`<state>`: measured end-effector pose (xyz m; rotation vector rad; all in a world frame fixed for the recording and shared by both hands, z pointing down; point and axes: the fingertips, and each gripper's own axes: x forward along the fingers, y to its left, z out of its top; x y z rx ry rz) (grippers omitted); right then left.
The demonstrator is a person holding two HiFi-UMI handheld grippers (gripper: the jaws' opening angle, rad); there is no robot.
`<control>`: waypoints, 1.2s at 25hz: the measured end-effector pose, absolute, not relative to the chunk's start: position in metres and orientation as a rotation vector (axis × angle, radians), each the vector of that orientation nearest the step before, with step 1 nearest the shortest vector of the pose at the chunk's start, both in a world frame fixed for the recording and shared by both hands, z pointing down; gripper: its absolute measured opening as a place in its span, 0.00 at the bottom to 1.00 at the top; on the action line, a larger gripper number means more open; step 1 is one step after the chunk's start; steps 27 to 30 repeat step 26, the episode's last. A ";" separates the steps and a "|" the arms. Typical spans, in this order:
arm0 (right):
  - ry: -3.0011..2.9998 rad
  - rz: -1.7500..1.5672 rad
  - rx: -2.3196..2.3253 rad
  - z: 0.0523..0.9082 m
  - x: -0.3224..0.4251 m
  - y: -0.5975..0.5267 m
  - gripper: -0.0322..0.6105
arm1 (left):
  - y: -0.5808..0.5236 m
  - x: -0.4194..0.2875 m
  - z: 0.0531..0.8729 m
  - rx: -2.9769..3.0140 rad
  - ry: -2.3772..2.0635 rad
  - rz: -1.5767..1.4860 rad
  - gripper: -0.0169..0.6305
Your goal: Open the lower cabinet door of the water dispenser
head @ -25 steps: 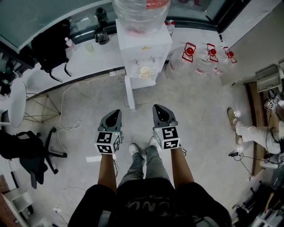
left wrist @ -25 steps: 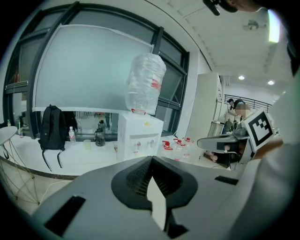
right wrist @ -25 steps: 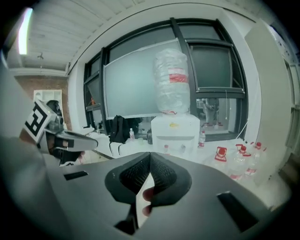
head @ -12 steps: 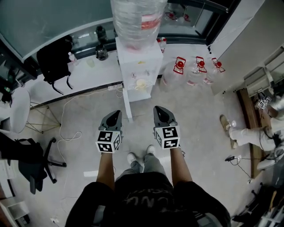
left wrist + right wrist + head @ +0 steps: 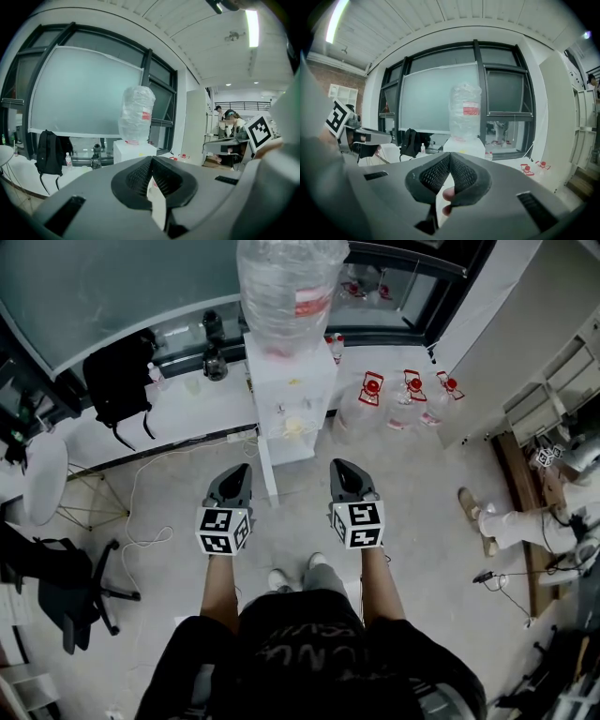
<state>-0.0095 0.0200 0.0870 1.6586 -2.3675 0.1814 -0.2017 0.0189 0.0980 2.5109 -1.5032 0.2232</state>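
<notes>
The white water dispenser (image 5: 289, 390) stands against the window ledge with a clear bottle (image 5: 289, 282) on top. From its lower left front a narrow white door panel (image 5: 266, 470) juts out towards me, seen edge-on. My left gripper (image 5: 236, 479) and right gripper (image 5: 343, 474) hover side by side over the floor short of the dispenser, both shut and empty. In the left gripper view the pads (image 5: 140, 174) meet below the dispenser (image 5: 133, 150). The right gripper view shows closed pads (image 5: 461, 174) under the dispenser (image 5: 464, 146); the lower cabinet is hidden in both.
Clear jugs with red caps (image 5: 403, 395) stand right of the dispenser. A black backpack (image 5: 120, 381) leans on the white ledge (image 5: 178, 409), a cable (image 5: 141, 493) trails on the floor, an office chair (image 5: 61, 568) is at left, a person's legs (image 5: 506, 517) at right.
Both grippers have risen together and stay shut. The head view has risen too, so the dispenser and floor look smaller and farther off.
</notes>
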 end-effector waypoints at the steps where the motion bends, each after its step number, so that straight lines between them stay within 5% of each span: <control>1: -2.370 0.175 1.663 0.084 -0.009 0.022 0.07 | 0.020 -0.202 0.095 2.518 -1.506 0.219 0.05; 30: -2.372 0.088 1.722 0.048 -0.002 0.033 0.07 | 0.027 -0.204 0.054 2.622 -1.516 0.191 0.05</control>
